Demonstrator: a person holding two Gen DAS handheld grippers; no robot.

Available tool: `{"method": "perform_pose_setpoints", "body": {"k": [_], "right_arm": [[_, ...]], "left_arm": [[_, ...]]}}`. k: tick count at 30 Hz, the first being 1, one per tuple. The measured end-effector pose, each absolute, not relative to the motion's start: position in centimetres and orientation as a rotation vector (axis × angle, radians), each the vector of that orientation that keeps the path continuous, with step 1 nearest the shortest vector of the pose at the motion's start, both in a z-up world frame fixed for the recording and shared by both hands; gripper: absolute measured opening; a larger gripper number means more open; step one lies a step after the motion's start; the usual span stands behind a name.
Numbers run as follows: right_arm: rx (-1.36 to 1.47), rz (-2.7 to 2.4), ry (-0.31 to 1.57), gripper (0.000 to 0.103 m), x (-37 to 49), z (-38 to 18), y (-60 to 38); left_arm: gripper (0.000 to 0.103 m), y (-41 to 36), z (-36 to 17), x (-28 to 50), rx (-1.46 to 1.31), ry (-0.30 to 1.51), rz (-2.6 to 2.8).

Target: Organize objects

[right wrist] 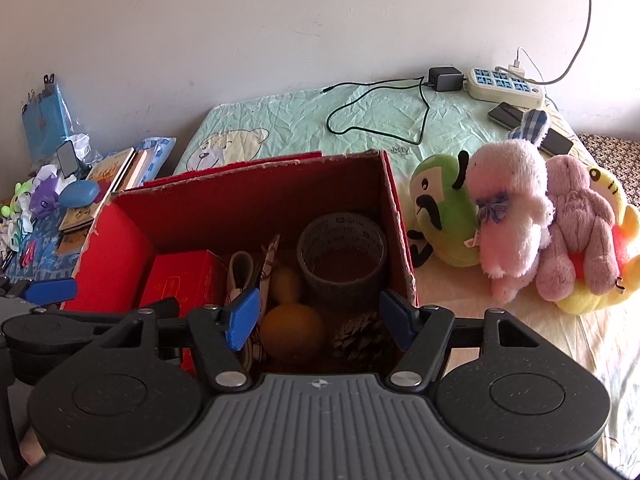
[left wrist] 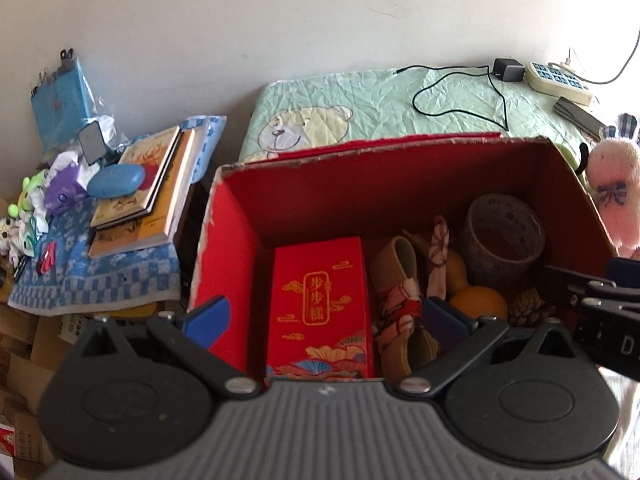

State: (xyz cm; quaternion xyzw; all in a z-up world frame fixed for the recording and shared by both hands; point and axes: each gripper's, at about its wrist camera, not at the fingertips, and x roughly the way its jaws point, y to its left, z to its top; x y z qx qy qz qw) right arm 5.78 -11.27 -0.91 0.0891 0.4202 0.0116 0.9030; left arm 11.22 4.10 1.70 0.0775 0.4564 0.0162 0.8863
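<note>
1. Red cardboard box (left wrist: 400,184), open at the top, torn pale edges along the far rim. It stands on a bed with a green bear-print cover (right wrist: 280,128).
2. Inside the box: a red gift carton (left wrist: 318,304) with gold print at the left, a tape roll (left wrist: 502,236) at the far right, an orange gourd (right wrist: 290,320), a pine cone (right wrist: 358,334), and patterned fabric pieces (left wrist: 400,300) between carton and gourd.
3. Left gripper (left wrist: 326,318): blue-padded fingers spread wide, nothing held, poised over the near edge of the box above the carton.
4. Right gripper (right wrist: 320,318): fingers likewise apart and empty, hovering over the gourd and pine cone at the near right of the box.
5. Only the right view shows the full row of plush toys just right of the box: green one (right wrist: 444,216), pink rabbit (right wrist: 512,216), mauve bear (right wrist: 576,220). The left view catches only the rabbit at its edge.
6. The left view shows more plainly the book stack (left wrist: 148,196) and blue case (left wrist: 116,180) on a blue checked cloth, left of the box.
</note>
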Motion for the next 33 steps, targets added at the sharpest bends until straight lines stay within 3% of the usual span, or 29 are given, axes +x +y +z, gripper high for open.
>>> {"method": "perform_pose_setpoints", "body": {"k": [12, 17, 33], "right_arm": [[0.183, 0.029, 0.861, 0.068, 5.38, -1.08, -11.52], [0.191, 0.032, 0.856, 0.061, 5.34, -1.13, -11.66], [0.207, 0.036, 0.874, 0.06, 5.79, -1.61, -11.85]], "left_arm": [[0.102, 4.11, 1.41, 10.76, 0.154, 0.954, 0.051], [0.102, 4.22, 1.32, 10.71, 0.144, 0.961, 0.047], [0.102, 4.15, 0.97, 10.7, 0.133, 0.976, 0.042]]}}
